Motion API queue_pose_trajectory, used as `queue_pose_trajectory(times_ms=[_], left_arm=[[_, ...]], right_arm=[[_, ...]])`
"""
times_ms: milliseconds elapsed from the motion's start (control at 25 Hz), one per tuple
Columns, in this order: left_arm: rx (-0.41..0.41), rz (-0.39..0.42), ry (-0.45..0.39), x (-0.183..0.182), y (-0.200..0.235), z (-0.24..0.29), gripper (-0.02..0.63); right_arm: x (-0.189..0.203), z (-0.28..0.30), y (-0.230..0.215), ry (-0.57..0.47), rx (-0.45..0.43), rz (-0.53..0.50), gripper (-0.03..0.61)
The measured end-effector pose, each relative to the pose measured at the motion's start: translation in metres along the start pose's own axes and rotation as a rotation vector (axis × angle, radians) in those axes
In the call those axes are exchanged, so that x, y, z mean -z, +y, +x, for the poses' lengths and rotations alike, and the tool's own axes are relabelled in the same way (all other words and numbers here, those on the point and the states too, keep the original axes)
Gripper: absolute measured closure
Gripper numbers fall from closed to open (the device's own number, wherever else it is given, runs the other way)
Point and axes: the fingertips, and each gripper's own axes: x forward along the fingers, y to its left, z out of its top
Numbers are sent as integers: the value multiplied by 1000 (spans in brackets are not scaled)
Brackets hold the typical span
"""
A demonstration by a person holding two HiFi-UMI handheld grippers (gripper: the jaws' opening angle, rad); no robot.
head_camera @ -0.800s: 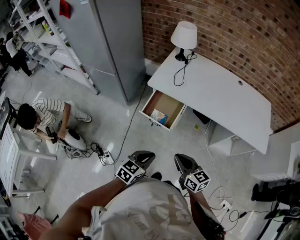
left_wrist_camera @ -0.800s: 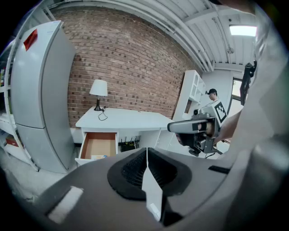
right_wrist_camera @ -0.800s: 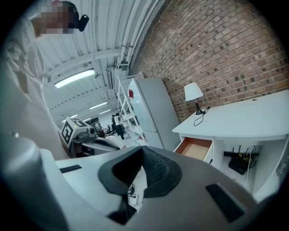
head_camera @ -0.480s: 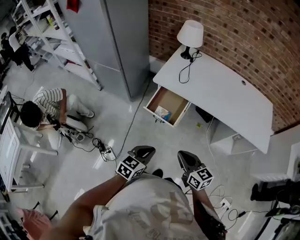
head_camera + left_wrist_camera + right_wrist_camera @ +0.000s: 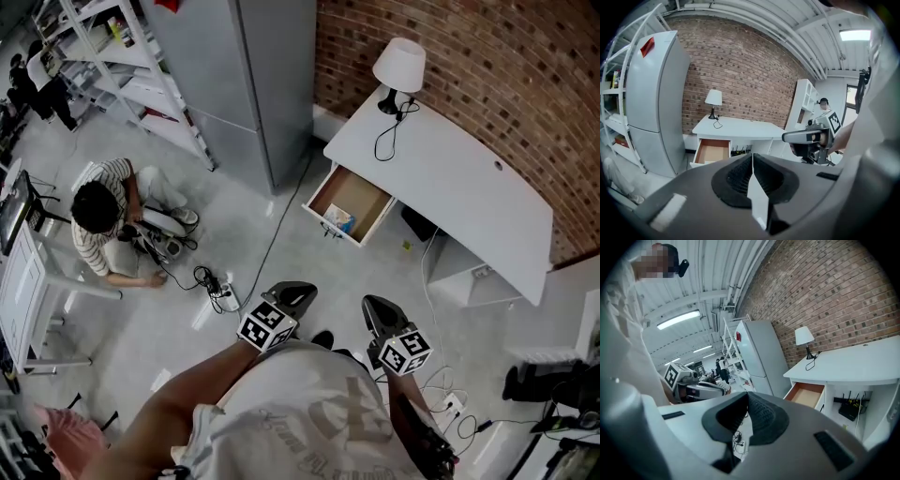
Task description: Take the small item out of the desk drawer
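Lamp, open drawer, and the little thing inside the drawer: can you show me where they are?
lamp (image 5: 398, 64): head view, on its white shade.
drawer (image 5: 354, 194): head view, on its bare brown bottom.
small item (image 5: 339, 218): head view, on its middle.

White desk (image 5: 450, 187) stands against the brick wall (image 5: 487, 66), with a lamp (image 5: 397, 67) at one end. Its drawer (image 5: 354, 192) is pulled open; a small item (image 5: 339, 219) lies near the front panel. Left gripper (image 5: 291, 292) and right gripper (image 5: 375, 309) are held side by side, well apart from the drawer. A person (image 5: 103, 211) crouches on the floor, left of the fridge (image 5: 253, 75).
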Motion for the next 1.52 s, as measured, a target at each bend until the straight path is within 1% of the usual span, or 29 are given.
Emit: queue_pose_trajectory(times_ms=[440,840,1240,1520], left_arm=[[-20,-23,0,10,14,-19,600],[15,-29,-16,7,24,-23,600],[68,-25,-12,15,31,-24,600],[85,-15,-10,20,45,-38,600]], right_arm=[[6,14,7,24,22,30,572],[-1,22,17,34,52,16,572],[9,27,32,63,91,11,572],[12,43,43,64,128,23,572]])
